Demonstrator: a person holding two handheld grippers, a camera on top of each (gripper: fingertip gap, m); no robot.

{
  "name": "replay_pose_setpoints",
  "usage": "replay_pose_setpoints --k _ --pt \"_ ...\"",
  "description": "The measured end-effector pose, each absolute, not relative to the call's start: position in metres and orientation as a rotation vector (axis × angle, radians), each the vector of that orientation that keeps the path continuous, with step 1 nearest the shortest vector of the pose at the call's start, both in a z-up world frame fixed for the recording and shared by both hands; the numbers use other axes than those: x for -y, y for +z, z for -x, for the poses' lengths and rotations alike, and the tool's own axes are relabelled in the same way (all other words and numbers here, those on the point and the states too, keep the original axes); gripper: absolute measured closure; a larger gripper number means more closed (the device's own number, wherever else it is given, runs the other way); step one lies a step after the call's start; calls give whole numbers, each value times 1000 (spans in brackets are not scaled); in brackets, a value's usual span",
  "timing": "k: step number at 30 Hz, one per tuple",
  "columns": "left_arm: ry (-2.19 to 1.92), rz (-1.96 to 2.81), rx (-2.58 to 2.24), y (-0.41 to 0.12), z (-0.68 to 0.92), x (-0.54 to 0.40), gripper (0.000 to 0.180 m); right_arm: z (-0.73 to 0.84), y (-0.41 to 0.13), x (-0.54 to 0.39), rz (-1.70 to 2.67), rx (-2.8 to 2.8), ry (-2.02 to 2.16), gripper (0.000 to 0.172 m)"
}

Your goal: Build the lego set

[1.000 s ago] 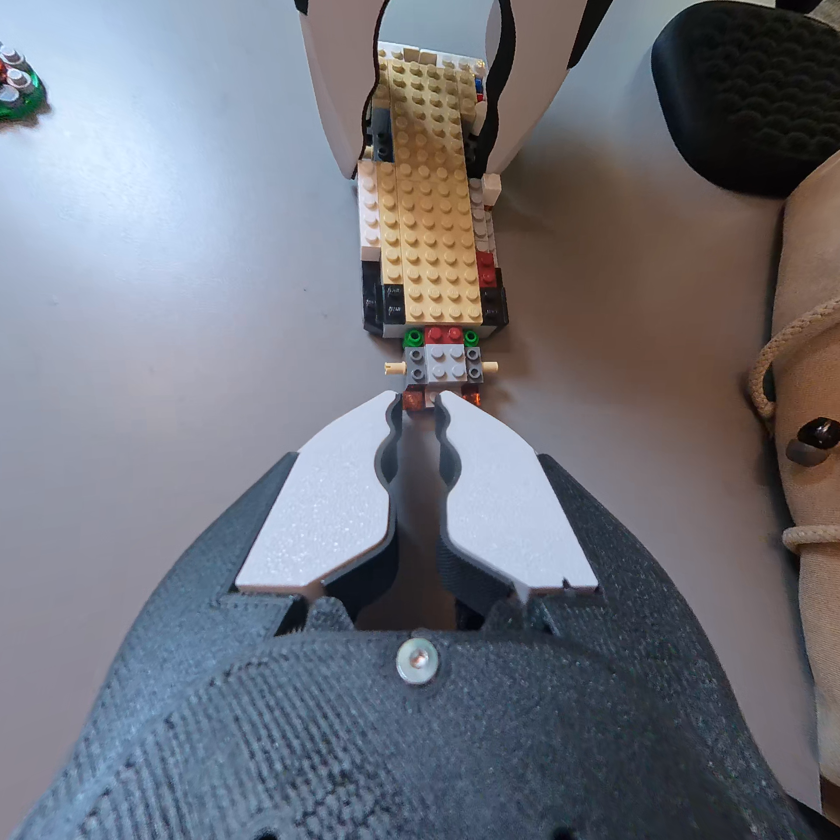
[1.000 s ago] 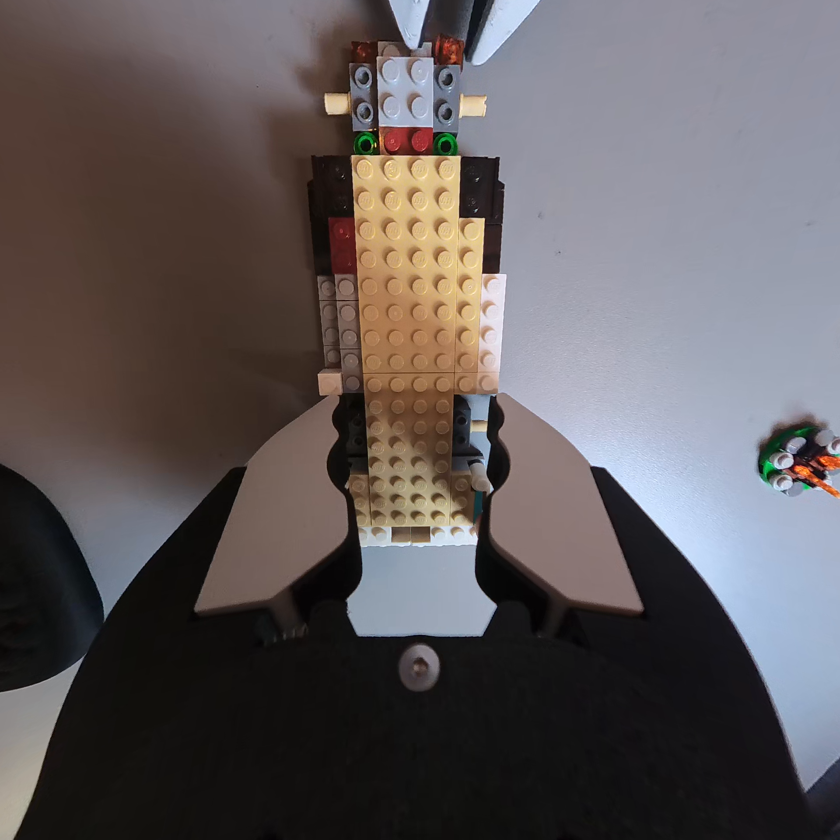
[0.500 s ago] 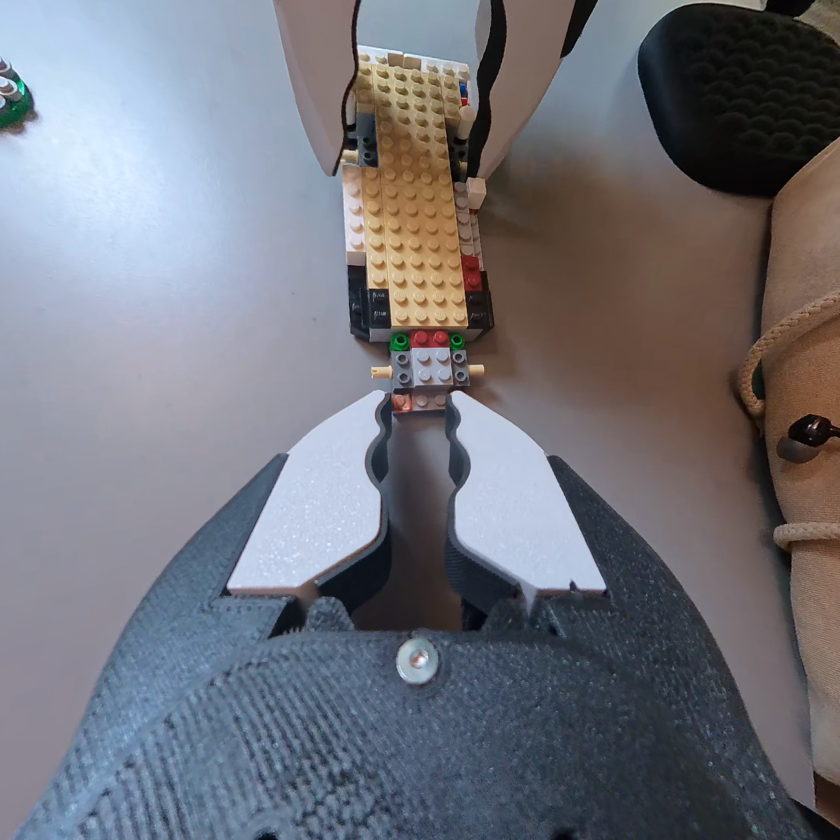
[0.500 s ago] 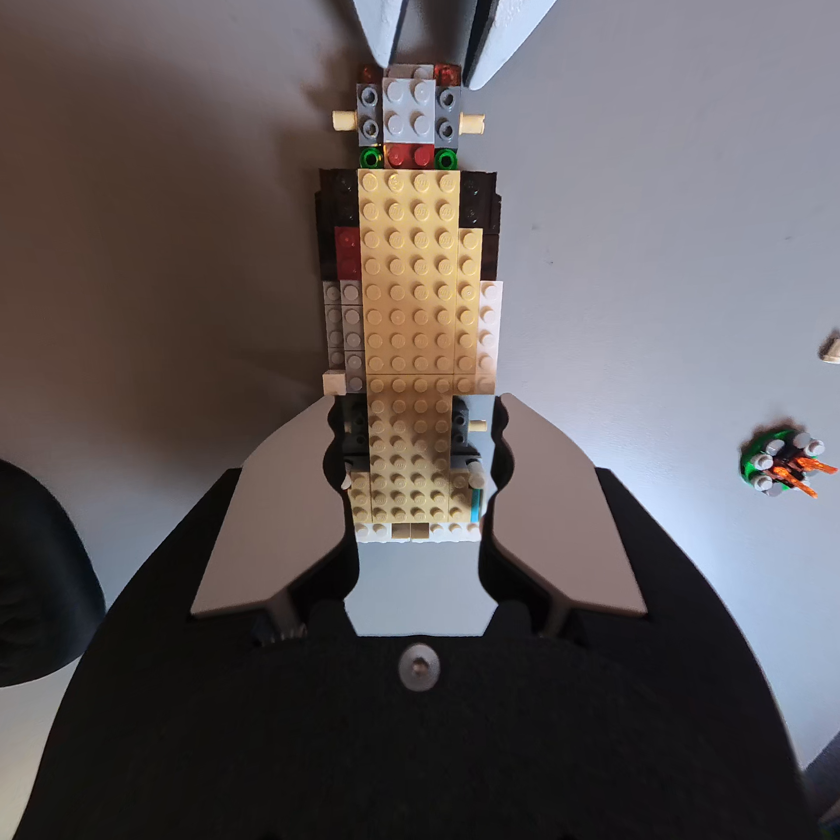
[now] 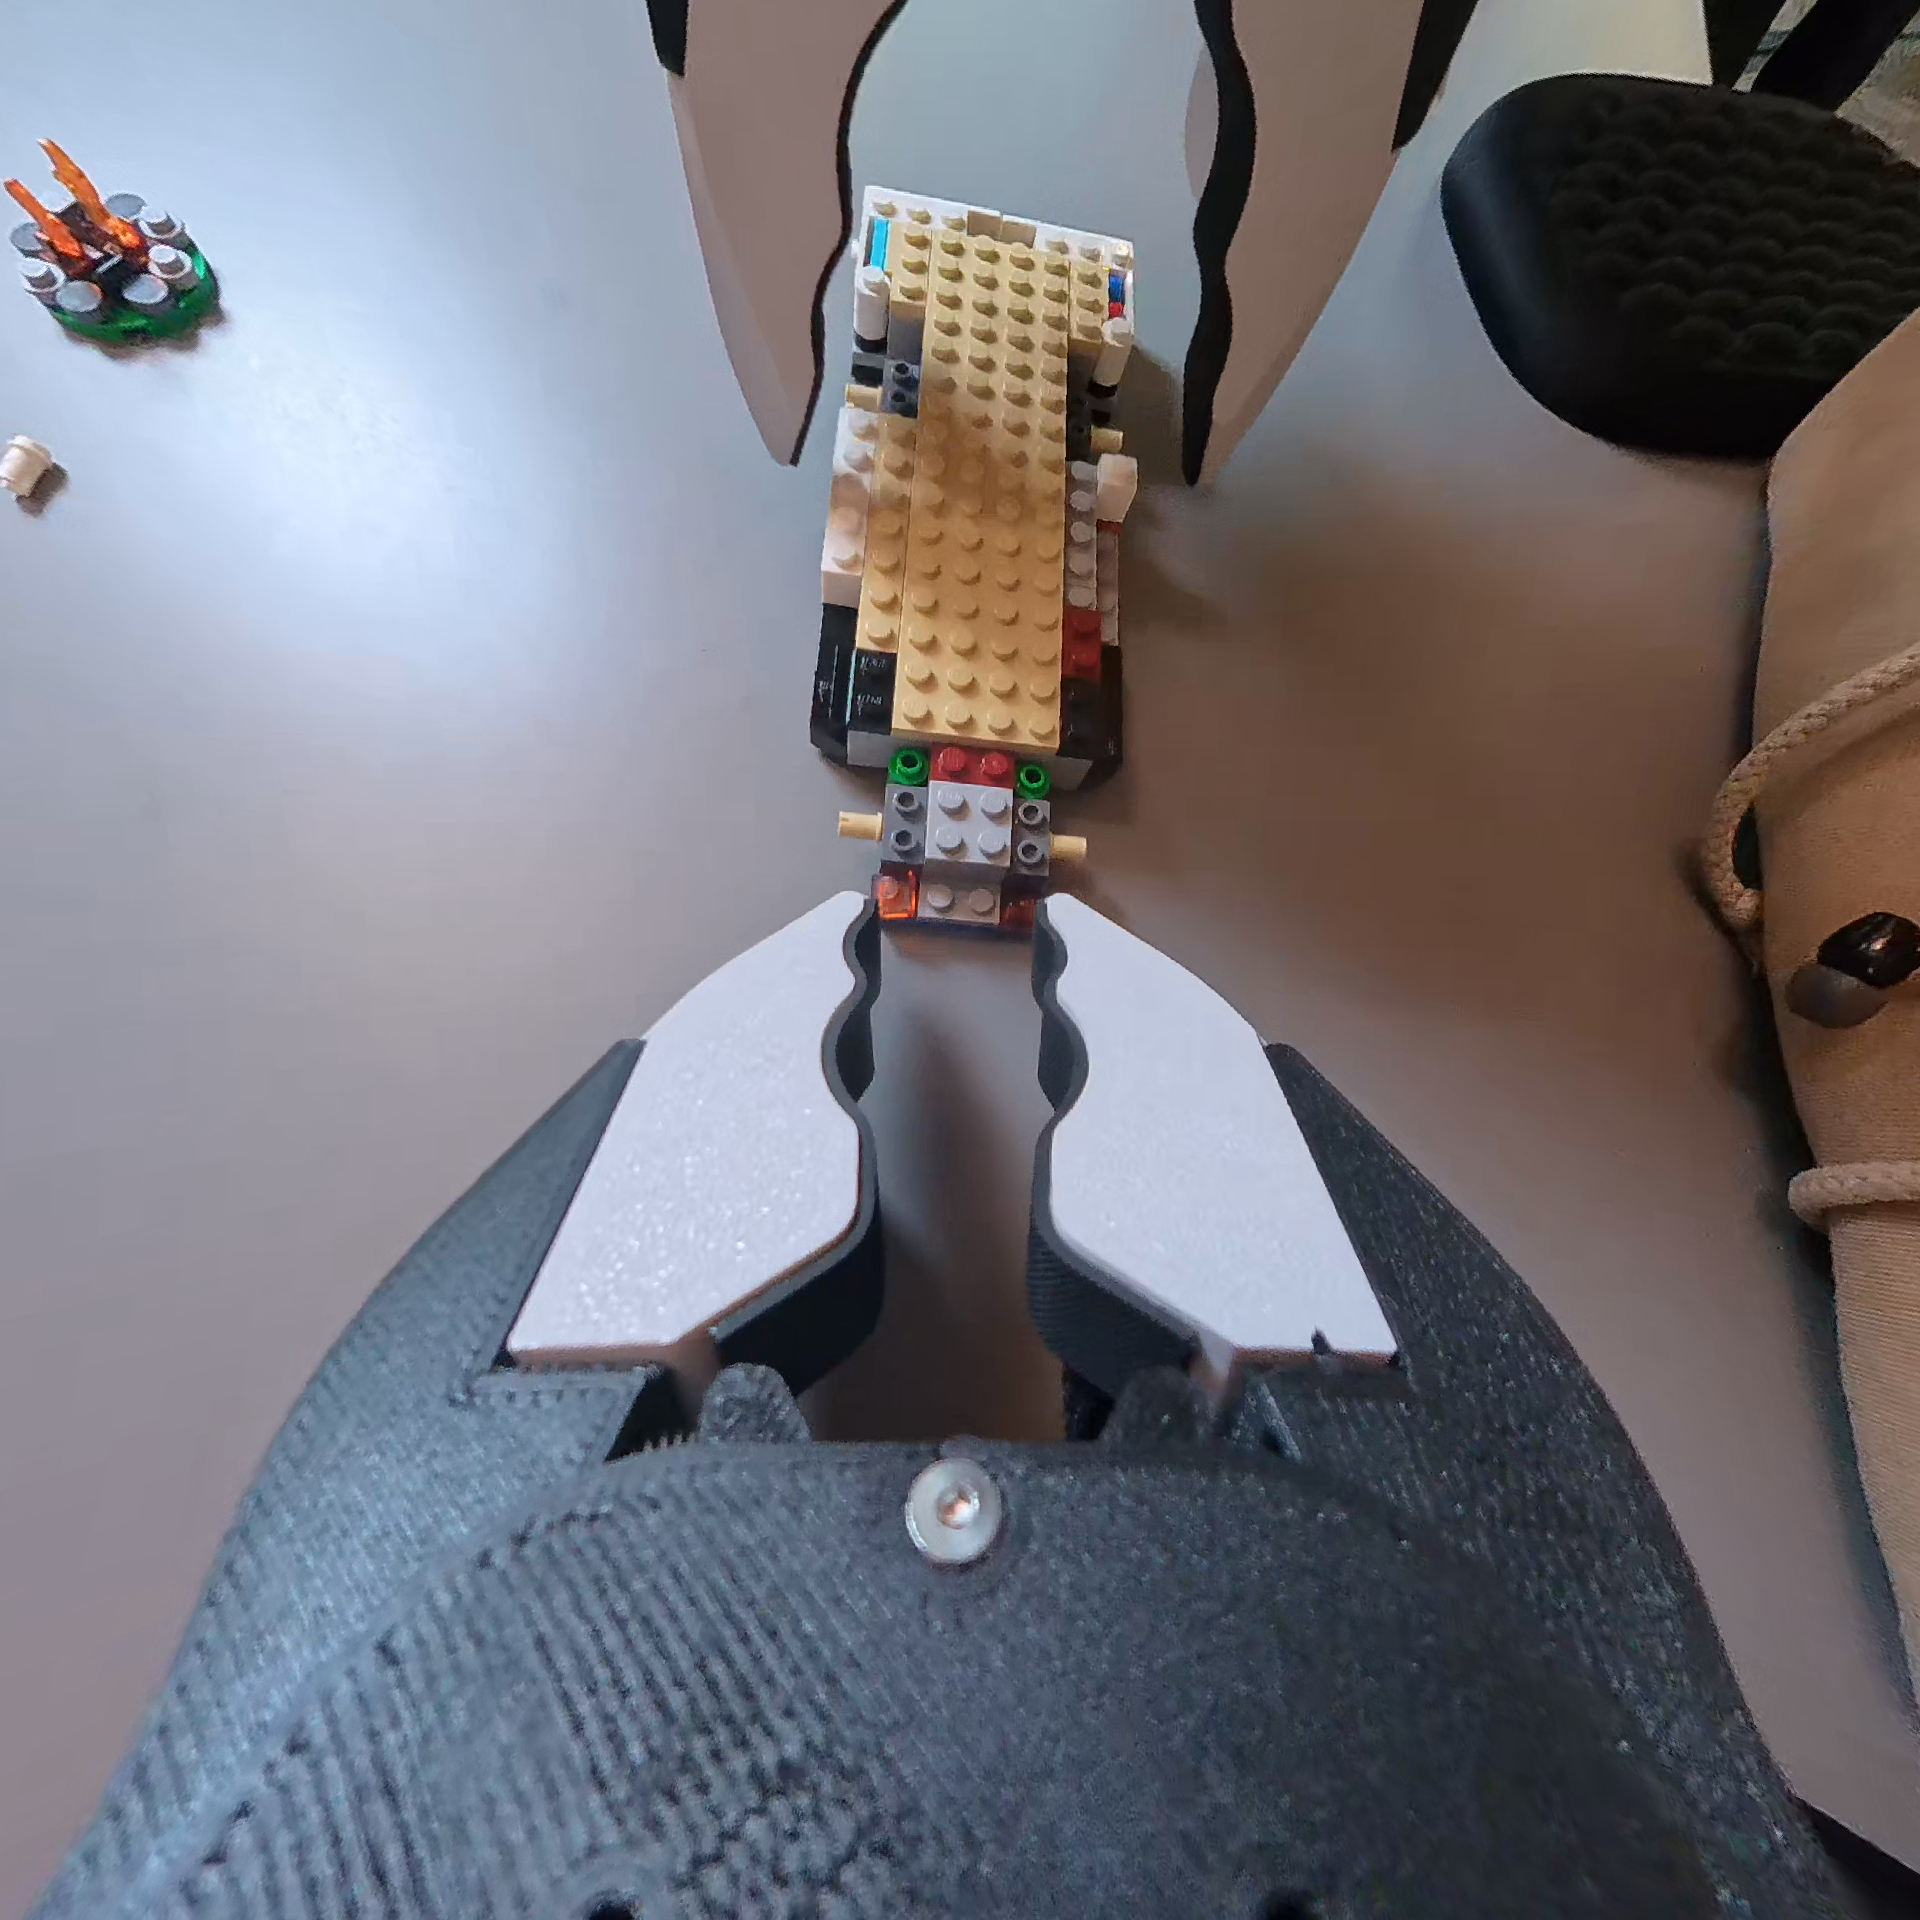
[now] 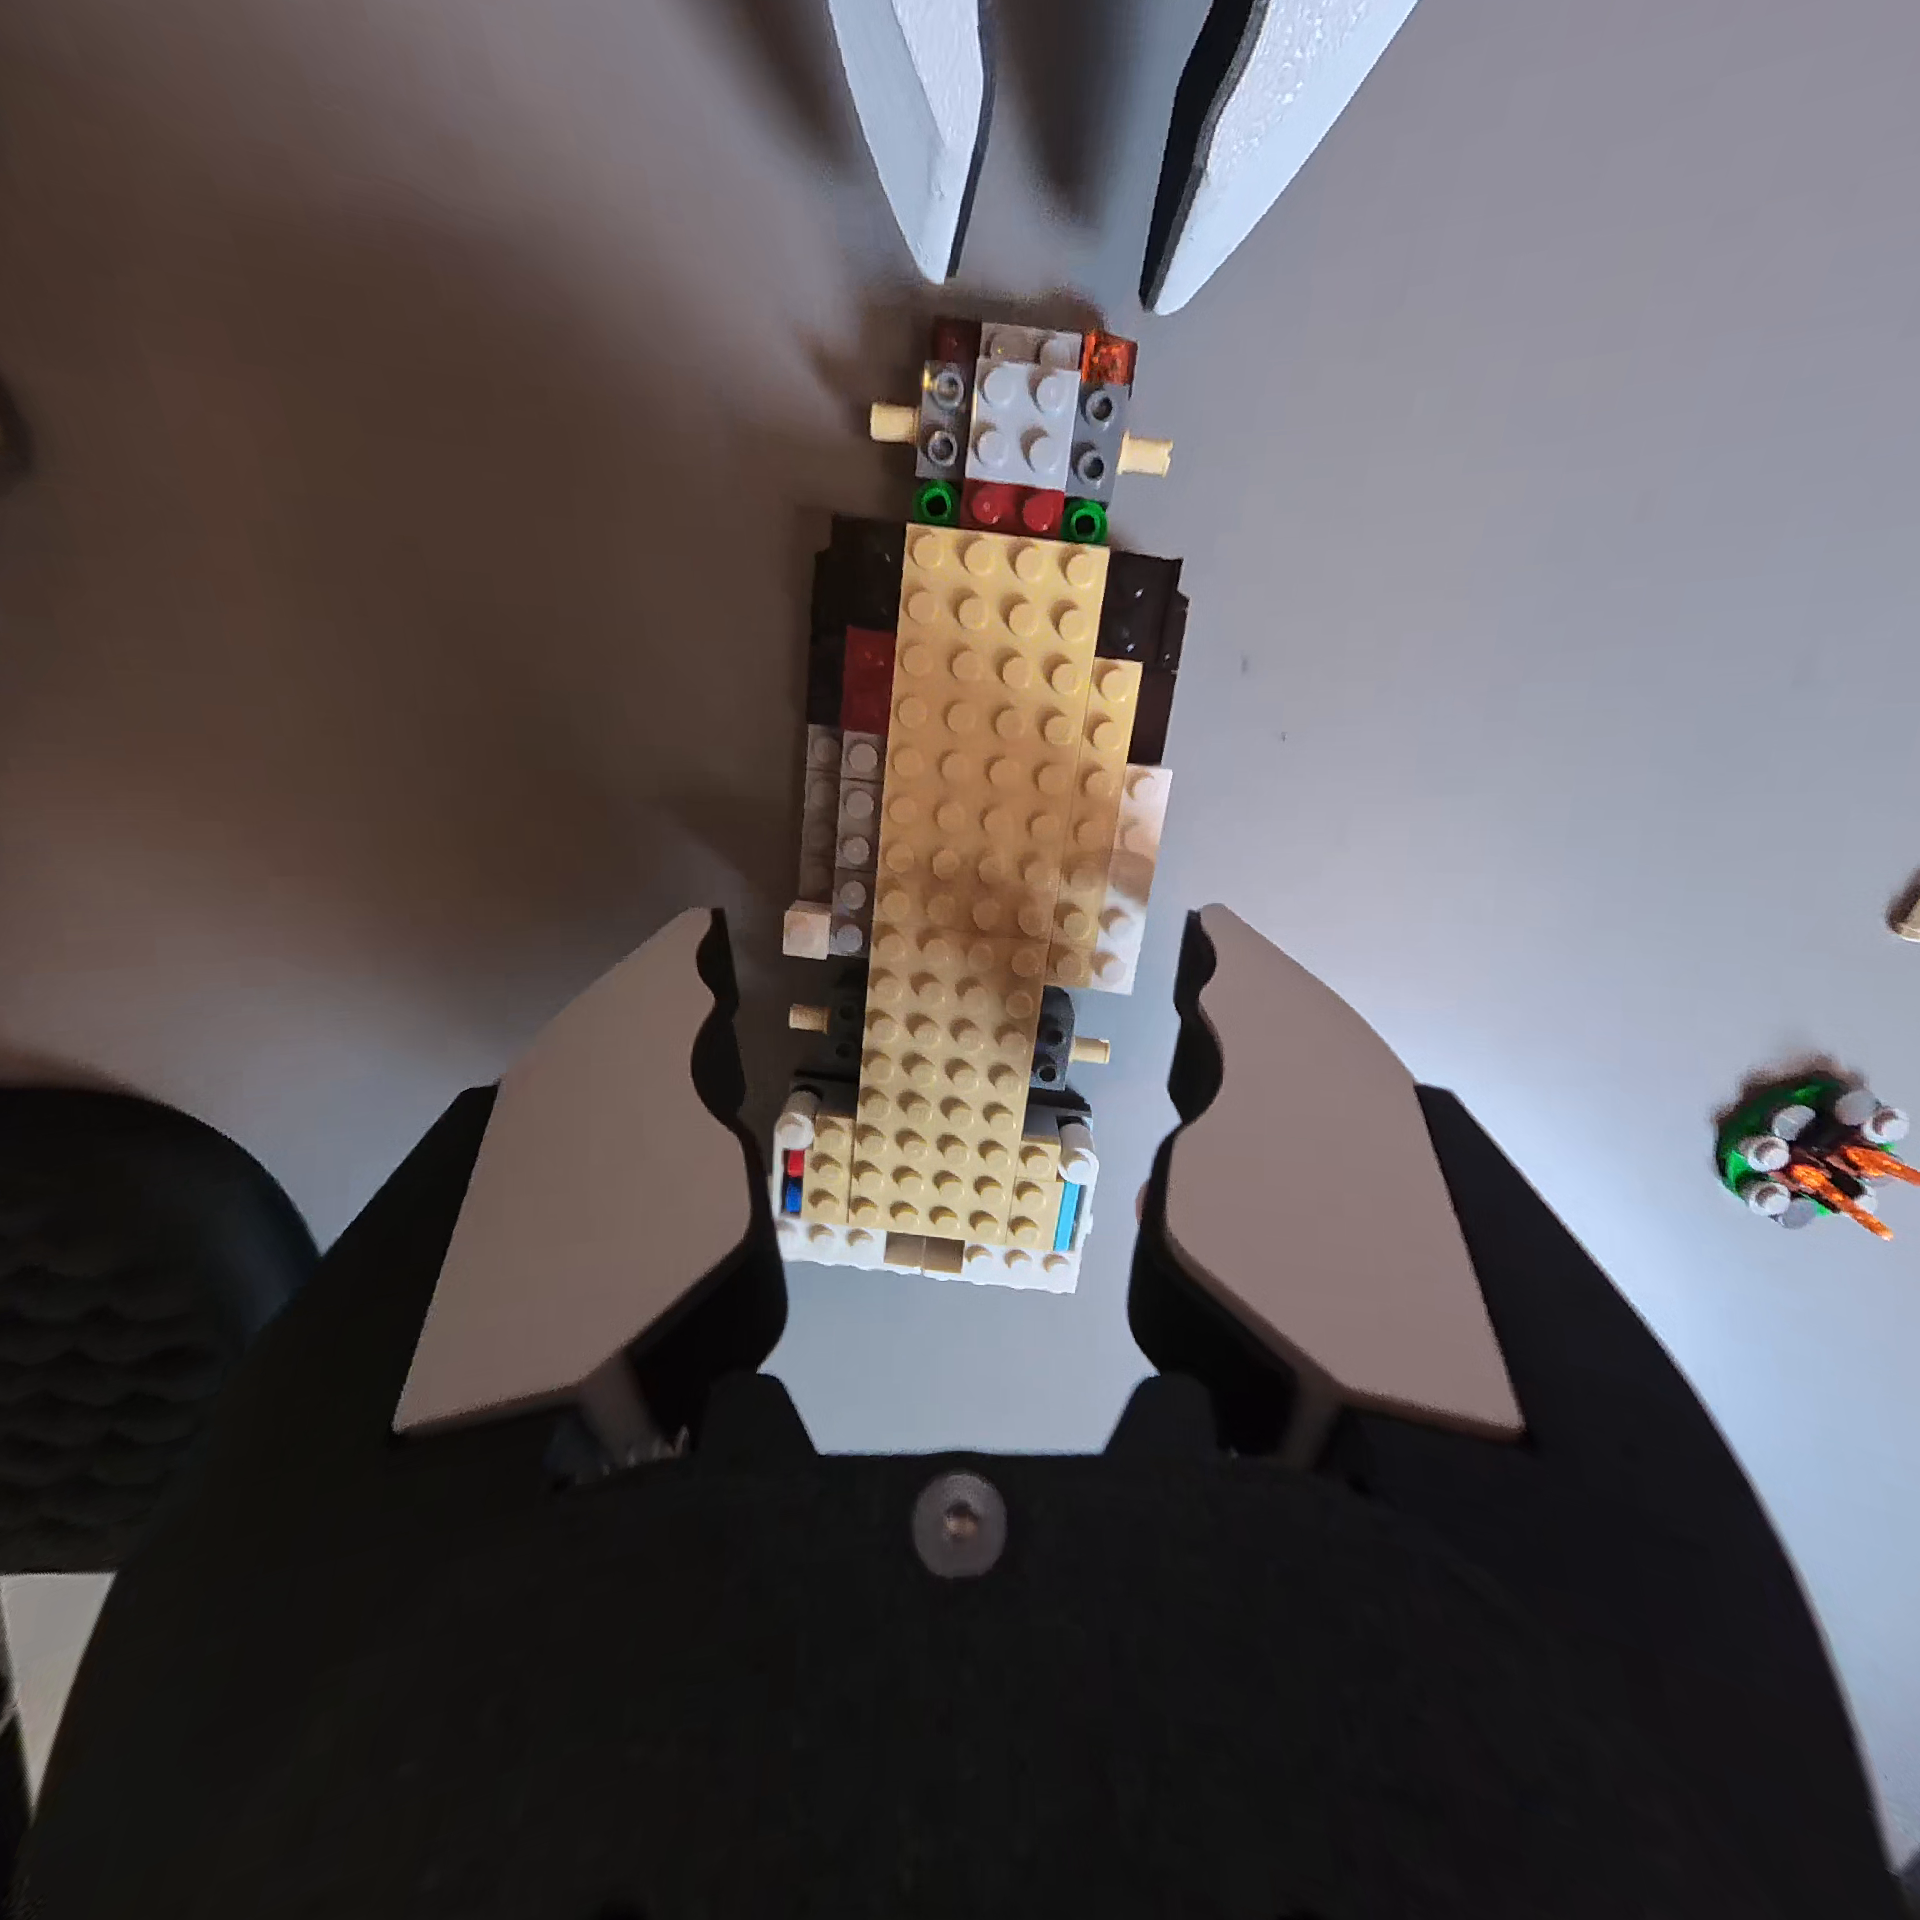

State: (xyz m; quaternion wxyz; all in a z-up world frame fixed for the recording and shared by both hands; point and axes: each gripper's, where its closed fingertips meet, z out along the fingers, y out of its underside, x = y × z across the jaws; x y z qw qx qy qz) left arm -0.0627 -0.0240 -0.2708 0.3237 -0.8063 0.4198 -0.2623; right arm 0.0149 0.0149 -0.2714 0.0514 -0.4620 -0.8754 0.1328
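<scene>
A long brick model (image 5: 977, 499) with a tan studded top lies flat on the grey table (image 5: 416, 727). My left gripper (image 5: 951, 925) is open. Its fingertips (image 5: 831, 935) flank the model's narrow grey and orange end (image 5: 956, 894) without gripping it. In the right wrist view the left gripper (image 6: 1044, 291) stands just off that end (image 6: 1029, 358). My right gripper (image 6: 956, 920) is wide open around the model's (image 6: 987, 831) white-edged far end, with a clear gap on each side. It also shows in the left wrist view (image 5: 987, 468).
A round green piece with grey studs and orange flames (image 5: 109, 265) lies off to the side, also in the right wrist view (image 6: 1808, 1158). A small white piece (image 5: 26, 468) lies near it. A black padded chair part (image 5: 1683, 270) and beige fabric with cord (image 5: 1849, 831) border the table. My right fingertips sit around 10 cm from my left ones.
My right jaws have opened wide and let go of the model's narrow section. My left jaws have widened at the grey and orange end. The model stays flat on the table.
</scene>
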Motion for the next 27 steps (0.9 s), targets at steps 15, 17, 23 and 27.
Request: replay_pose_setpoints --k 15,17,23,27 --pt "-479 1970 -1203 -272 74 29 152 -1 -285 -16 1372 2686 394 104" --pt "-375 1908 -1236 -271 76 26 150 1 -284 -16 1340 2686 427 104" --pt "-43 1685 -1369 -268 78 19 148 6 -274 -11 1277 2679 579 104" --pt "99 1540 -1406 -257 74 17 152 8 -269 -6 1268 2673 670 104"
